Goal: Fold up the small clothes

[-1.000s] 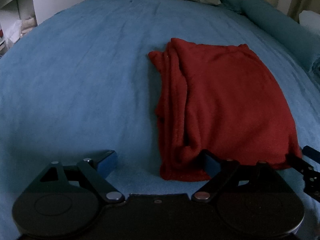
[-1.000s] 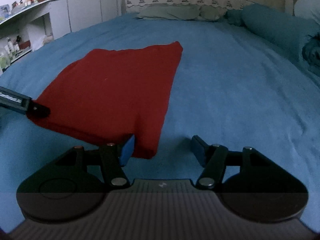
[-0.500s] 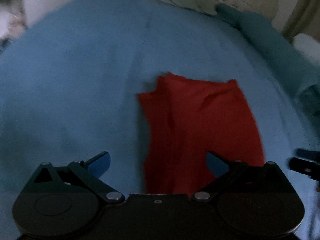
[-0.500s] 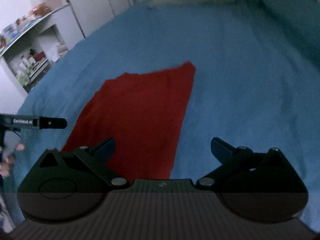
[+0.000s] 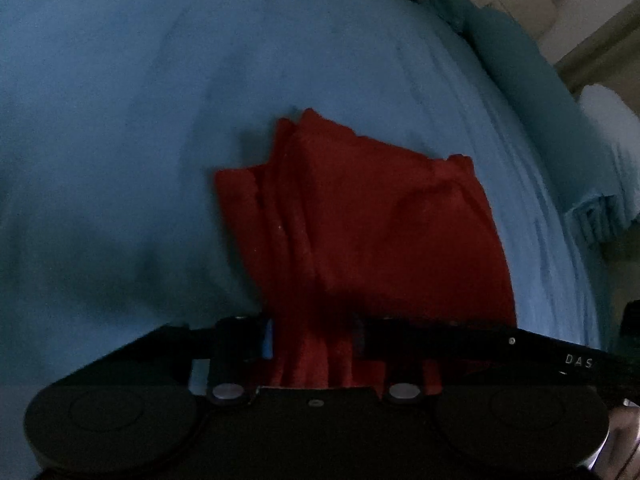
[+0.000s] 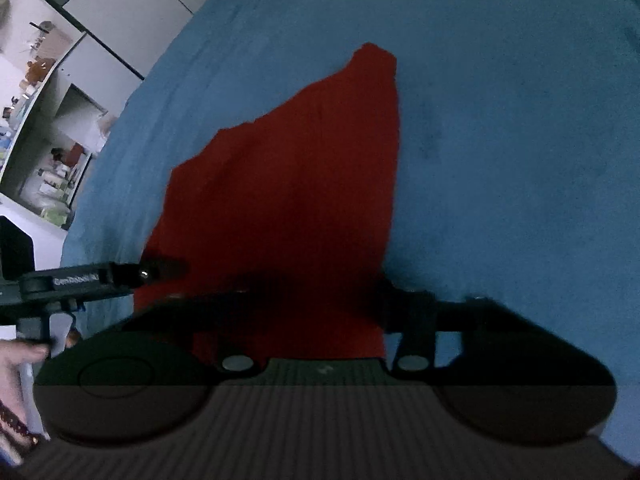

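Observation:
A red folded garment lies on the blue bed. My left gripper is over its near left edge, and the bunched layers of cloth sit between the narrowed fingers. In the right wrist view the same red garment runs away from me to a far corner. My right gripper is over its near edge with red cloth filling the gap between the fingers. The left gripper's finger shows at the left of that view, on the garment's left edge.
A rolled teal blanket and a pale pillow lie at the bed's right side. White shelves with small items stand left of the bed. A hand shows at the lower left.
Both grippers have moved forward onto the garment's near edge and tilted down. Their fingers, wide open a second ago, have closed in around the red cloth.

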The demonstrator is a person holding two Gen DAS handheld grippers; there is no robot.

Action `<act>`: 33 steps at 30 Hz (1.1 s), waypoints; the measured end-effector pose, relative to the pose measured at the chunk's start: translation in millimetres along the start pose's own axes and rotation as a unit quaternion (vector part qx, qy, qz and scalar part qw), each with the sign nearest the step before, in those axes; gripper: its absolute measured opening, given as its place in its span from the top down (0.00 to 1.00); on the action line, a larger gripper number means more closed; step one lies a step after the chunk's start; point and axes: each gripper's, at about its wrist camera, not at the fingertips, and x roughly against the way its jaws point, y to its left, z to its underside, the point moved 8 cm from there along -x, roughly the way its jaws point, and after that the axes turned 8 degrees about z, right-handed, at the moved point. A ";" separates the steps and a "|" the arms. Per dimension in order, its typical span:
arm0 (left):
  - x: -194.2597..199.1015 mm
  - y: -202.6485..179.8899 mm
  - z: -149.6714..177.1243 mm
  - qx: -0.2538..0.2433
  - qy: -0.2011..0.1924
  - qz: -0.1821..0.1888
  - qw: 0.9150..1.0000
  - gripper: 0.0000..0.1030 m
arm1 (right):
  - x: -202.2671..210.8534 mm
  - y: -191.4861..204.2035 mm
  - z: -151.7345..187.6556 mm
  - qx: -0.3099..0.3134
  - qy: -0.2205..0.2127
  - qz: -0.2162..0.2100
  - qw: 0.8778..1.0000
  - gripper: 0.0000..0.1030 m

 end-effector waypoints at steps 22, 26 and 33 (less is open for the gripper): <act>0.3 -139.7 154.6 -0.104 -0.023 -0.043 0.993 0.69 | 149.6 -99.2 122.9 0.042 -0.064 0.055 0.996 0.61; -12.8 -122.2 163.0 -0.114 -0.054 -0.091 0.988 0.34 | 134.4 -123.3 139.8 0.011 -0.078 0.054 0.995 0.49; 5.8 -124.9 159.4 -0.099 -0.078 -0.108 0.986 0.30 | 149.9 -103.3 134.3 0.047 -0.107 0.073 0.990 0.40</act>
